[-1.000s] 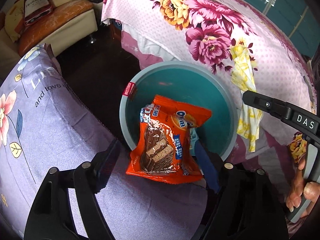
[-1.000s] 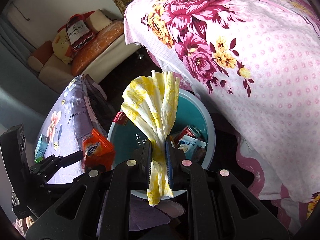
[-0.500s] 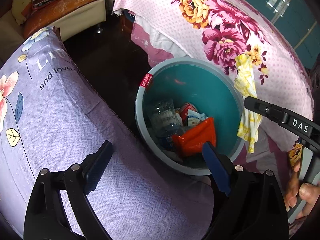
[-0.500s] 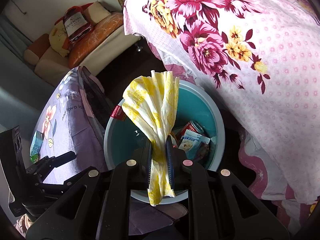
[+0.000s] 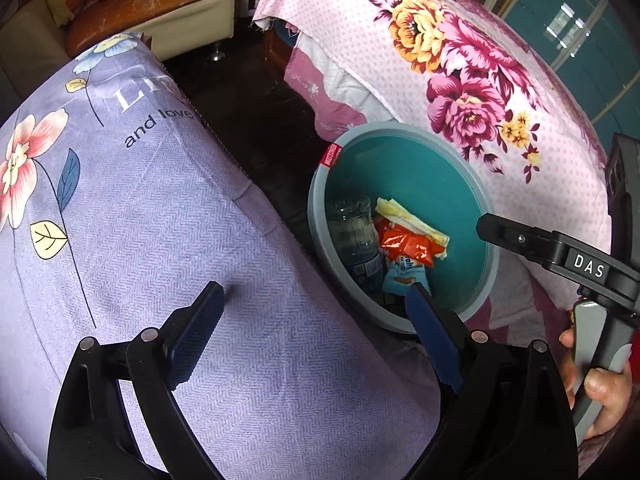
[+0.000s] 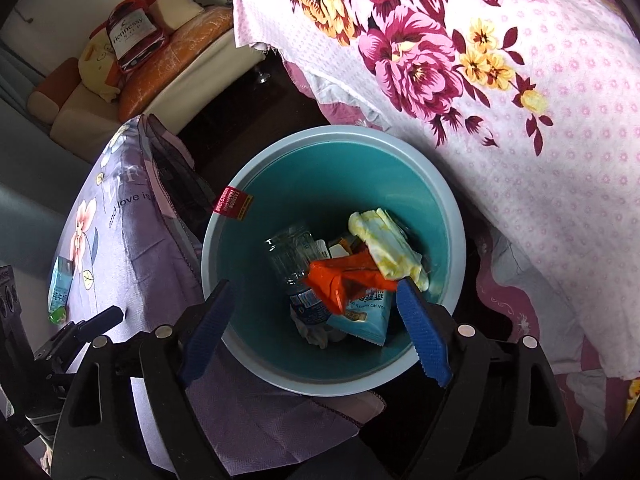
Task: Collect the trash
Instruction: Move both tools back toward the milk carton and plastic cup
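A teal bin (image 5: 400,168) (image 6: 320,184) stands on the dark floor between two cloth-covered pieces of furniture. In it lie a crumpled yellow napkin (image 5: 412,224) (image 6: 384,248), an orange snack wrapper (image 5: 404,246) (image 6: 340,280), a clear plastic bottle (image 5: 352,224) (image 6: 292,256) and a light blue packet (image 5: 400,276) (image 6: 364,312). My right gripper (image 6: 316,288) hangs over the bin, its jaws opening with nothing gripped between them. My left gripper (image 5: 314,296) is open and empty, over the purple cloth at the bin's near rim.
A purple flowered cloth (image 5: 140,220) covers the surface left of the bin, with a small green-blue carton (image 6: 60,280) on it. A pink flowered bedspread (image 5: 480,80) drapes over the right. A sofa (image 6: 100,112) with cushions stands behind. A hand (image 5: 600,384) holds the right gripper's handle.
The orange wrapper left my left gripper and dropped into the bin. My right gripper opened and the yellow napkin fell in. My left gripper shifted left over the purple cloth.
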A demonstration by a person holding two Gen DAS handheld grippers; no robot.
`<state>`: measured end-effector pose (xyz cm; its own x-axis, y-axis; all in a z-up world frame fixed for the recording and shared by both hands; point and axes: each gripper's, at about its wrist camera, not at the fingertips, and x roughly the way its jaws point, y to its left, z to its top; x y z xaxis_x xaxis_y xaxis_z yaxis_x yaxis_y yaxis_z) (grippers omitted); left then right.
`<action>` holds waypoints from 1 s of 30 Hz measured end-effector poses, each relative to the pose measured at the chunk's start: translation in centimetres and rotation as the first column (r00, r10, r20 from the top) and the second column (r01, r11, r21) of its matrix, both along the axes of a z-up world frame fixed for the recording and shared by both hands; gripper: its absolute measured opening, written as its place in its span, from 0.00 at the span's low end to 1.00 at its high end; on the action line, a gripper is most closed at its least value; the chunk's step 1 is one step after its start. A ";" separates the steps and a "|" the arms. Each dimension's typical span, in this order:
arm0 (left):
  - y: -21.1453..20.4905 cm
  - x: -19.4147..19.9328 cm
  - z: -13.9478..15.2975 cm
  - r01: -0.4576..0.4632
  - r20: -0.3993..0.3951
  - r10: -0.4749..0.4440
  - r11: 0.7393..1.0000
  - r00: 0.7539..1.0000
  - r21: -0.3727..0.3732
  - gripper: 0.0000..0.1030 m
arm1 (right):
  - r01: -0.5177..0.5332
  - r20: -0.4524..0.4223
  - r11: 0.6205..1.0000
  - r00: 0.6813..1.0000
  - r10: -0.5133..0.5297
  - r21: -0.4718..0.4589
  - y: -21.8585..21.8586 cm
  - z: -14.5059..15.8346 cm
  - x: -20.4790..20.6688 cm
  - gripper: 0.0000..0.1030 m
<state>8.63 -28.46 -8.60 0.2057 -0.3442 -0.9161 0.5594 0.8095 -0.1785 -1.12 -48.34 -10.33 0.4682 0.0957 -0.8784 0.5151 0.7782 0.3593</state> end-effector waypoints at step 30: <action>21.9 1.8 2.4 -0.358 0.040 0.360 0.933 0.932 -0.044 0.90 | -0.352 -0.051 0.934 0.936 0.349 -0.065 18.7 3.9 7.7 0.80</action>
